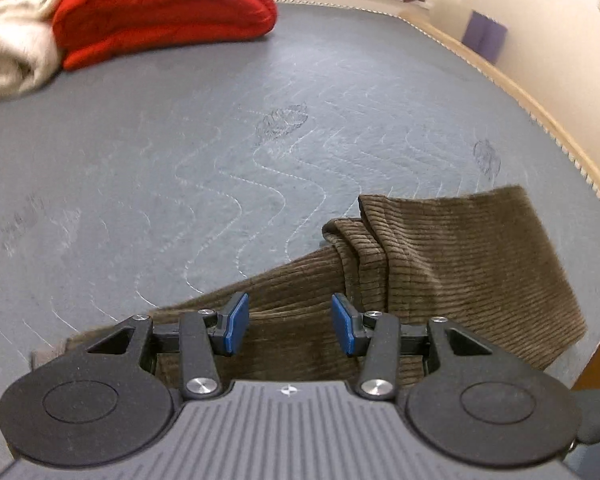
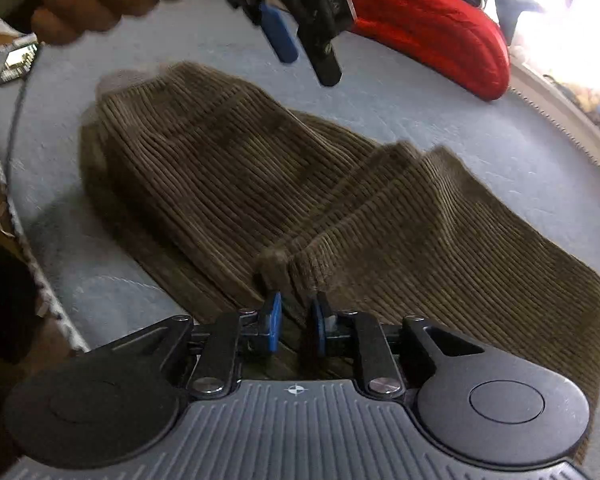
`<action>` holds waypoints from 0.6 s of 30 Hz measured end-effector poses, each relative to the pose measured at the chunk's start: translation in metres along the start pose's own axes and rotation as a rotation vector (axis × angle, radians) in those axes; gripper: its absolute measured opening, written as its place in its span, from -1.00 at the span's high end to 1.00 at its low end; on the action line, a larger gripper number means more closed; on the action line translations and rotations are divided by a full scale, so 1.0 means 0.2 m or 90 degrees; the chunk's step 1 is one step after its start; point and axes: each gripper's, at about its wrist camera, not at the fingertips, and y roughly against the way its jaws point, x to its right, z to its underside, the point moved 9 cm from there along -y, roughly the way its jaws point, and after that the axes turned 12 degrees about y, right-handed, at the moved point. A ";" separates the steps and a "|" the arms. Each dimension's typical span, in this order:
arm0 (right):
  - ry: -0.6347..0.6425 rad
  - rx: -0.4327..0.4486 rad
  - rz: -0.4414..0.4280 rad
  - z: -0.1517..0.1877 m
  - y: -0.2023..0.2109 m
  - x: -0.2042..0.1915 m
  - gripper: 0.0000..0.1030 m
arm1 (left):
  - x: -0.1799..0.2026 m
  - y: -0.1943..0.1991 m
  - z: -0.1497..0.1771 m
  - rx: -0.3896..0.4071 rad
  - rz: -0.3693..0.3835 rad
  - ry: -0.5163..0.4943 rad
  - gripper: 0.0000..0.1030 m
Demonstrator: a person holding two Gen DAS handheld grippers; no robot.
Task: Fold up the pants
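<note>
Your brown corduroy pants point(image 2: 260, 184) lie folded on the grey quilted pad point(image 1: 220, 152), near its edge. Your left hand-held gripper point(image 1: 290, 324) hovers above them, jaws apart and empty. Your right hand-held gripper point(image 2: 296, 322) has its blue pads point(image 2: 275, 322) nearly together, pinching a bunched hem ridge of the pants.

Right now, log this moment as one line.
stage: mid-fold | pants: brown corduroy, partly folded on grey mat | left gripper: open above pants | right gripper: nearly closed at the bunched pants edge, grip unclear
</note>
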 end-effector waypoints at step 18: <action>-0.032 -0.003 -0.037 -0.04 -0.13 0.11 0.61 | 0.12 -0.15 0.04 -0.039 0.017 0.028 0.03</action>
